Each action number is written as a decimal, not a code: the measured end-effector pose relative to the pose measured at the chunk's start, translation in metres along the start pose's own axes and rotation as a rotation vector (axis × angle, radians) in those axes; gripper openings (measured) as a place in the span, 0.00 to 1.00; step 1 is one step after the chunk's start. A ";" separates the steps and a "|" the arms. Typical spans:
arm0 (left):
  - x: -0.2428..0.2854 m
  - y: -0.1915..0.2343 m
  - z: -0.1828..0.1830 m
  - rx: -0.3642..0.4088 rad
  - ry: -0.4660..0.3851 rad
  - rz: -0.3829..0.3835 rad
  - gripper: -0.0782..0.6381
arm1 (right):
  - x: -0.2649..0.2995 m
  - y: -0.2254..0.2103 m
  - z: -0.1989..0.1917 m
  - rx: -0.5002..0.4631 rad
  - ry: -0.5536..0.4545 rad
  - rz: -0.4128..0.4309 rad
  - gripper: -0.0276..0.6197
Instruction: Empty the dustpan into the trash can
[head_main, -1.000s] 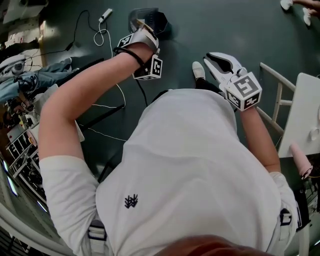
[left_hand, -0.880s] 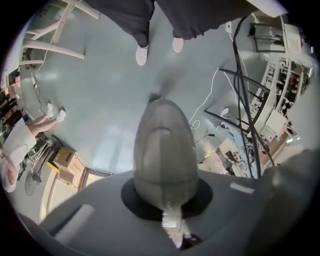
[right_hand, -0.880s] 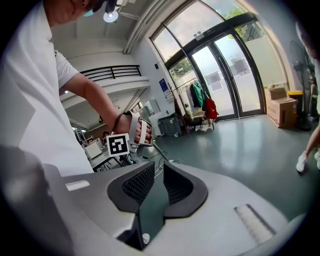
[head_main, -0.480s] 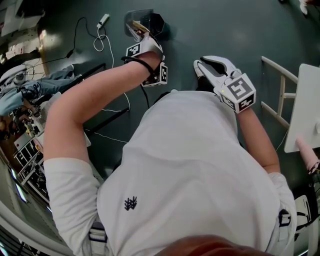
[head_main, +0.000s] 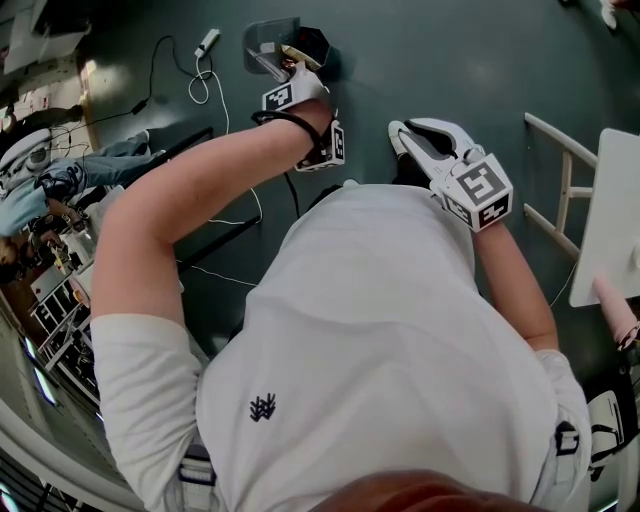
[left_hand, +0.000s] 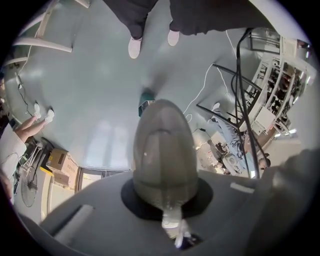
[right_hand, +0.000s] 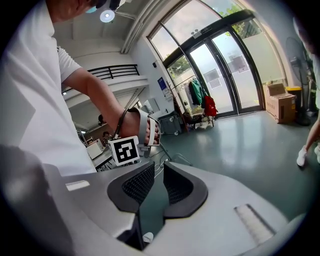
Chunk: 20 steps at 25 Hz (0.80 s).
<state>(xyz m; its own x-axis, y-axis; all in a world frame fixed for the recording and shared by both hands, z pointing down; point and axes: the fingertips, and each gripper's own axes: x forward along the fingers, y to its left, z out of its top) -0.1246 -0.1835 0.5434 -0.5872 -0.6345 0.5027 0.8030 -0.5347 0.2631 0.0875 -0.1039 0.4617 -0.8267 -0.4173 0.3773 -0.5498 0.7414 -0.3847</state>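
The clear dustpan (head_main: 262, 50) is just beside the dark trash can (head_main: 312, 45). It points straight out from the left gripper (head_main: 291, 72), which squeezes its handle. The right gripper (head_main: 412, 135) waits farther back, jaws a little apart, holding nothing.

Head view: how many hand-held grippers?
2. The left hand-held gripper is at top centre, holding the dustpan; the right hand-held gripper is right of it, open and empty.
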 end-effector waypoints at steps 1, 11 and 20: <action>0.000 -0.001 0.001 0.000 0.001 -0.003 0.18 | 0.000 -0.002 0.000 0.000 -0.001 -0.002 0.13; 0.012 -0.015 -0.010 -0.063 0.002 -0.096 0.18 | -0.003 -0.013 -0.002 -0.007 0.007 0.023 0.13; 0.025 -0.041 -0.014 -0.177 -0.017 -0.137 0.18 | 0.007 -0.007 0.004 -0.058 0.031 0.070 0.13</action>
<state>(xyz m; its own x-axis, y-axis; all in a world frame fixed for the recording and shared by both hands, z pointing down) -0.1734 -0.1851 0.5339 -0.6868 -0.5405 0.4860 0.6844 -0.7060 0.1819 0.0855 -0.1141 0.4638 -0.8583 -0.3474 0.3776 -0.4821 0.7980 -0.3616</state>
